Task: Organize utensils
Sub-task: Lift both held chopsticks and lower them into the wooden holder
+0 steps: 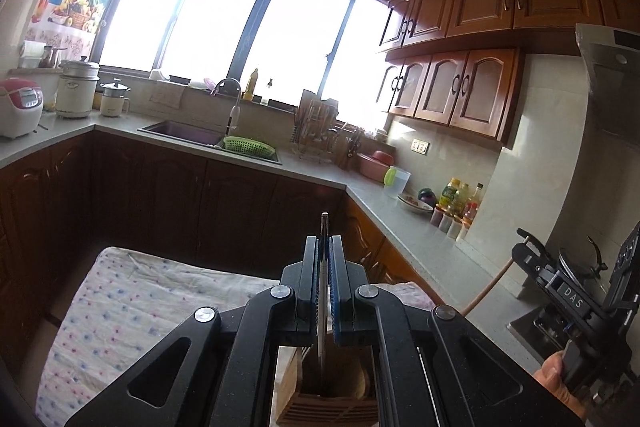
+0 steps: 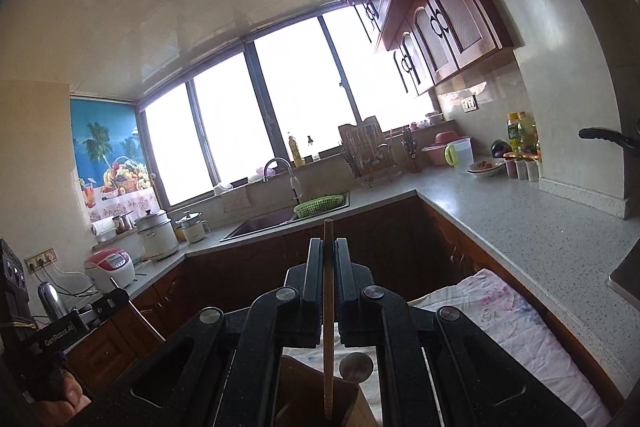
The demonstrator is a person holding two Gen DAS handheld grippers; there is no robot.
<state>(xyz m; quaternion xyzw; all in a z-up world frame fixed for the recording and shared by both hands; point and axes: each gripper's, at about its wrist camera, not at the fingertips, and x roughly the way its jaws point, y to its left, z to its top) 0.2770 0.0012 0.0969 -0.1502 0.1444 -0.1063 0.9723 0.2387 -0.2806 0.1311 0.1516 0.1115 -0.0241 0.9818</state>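
A: Where do the utensils stand?

B: Two are in hand. In the left wrist view a thin metal utensil [image 1: 323, 291], its working end hidden, runs up through the bottom centre of the frame. In the right wrist view a wooden chopstick [image 2: 328, 311] does the same. Under each, at the bottom edge, sits a wooden utensil holder [image 1: 332, 405] on a dotted cloth [image 1: 132, 307]; I cannot tell whether either tip is inside a slot.

A: So how far along?

B: Midway, I'd judge. Both pieces look yet to be released, and a round metal end [image 2: 356, 367] shows beside the chopstick. What else remains is out of sight.

A: And the tools?

B: The left gripper [image 1: 324, 247] is clamped tight on the metal utensil, the right gripper [image 2: 329, 247] tight on the chopstick.
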